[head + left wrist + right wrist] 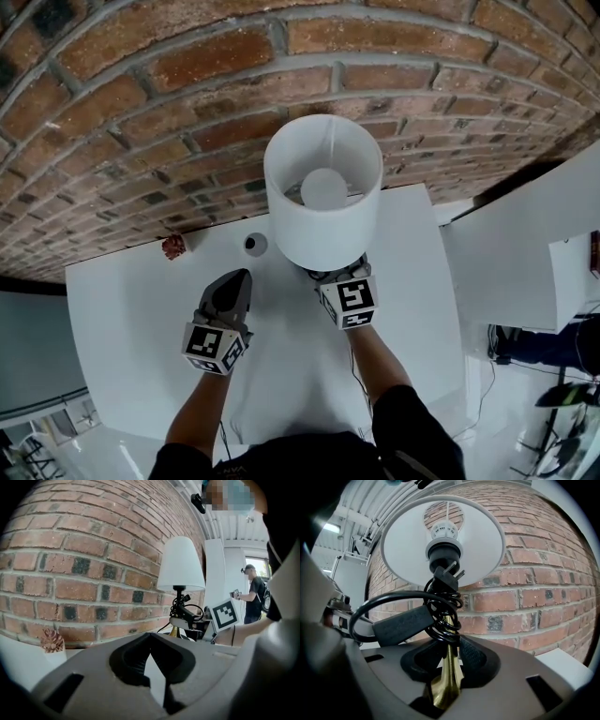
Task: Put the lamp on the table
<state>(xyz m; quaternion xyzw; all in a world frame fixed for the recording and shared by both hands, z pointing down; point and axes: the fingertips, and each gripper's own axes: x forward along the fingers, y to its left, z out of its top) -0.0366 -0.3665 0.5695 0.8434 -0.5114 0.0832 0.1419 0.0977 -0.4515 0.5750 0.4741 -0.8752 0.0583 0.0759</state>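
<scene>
Brass is seen between the pads of the right tongs [447,660]: the stem of the lamp [446,681] is gripped there, and the jaws are kept partly apart by it. Just above the grip a black cord [412,620] is coiled round the stem, its plug [449,573] is tucked under the bulb socket, and the white shade [487,541] is spread overhead. The lamp is held upright over the white desk [131,309]; whether its foot touches the desk cannot be told. Just left of the right tongs, the left tongs [230,286] are seen fully closed with nothing between them. Ahead of the left tongs a small potted plant [173,247] is set against the brick wall [141,112], and a small round object [255,245] lies between plant and lamp.
</scene>
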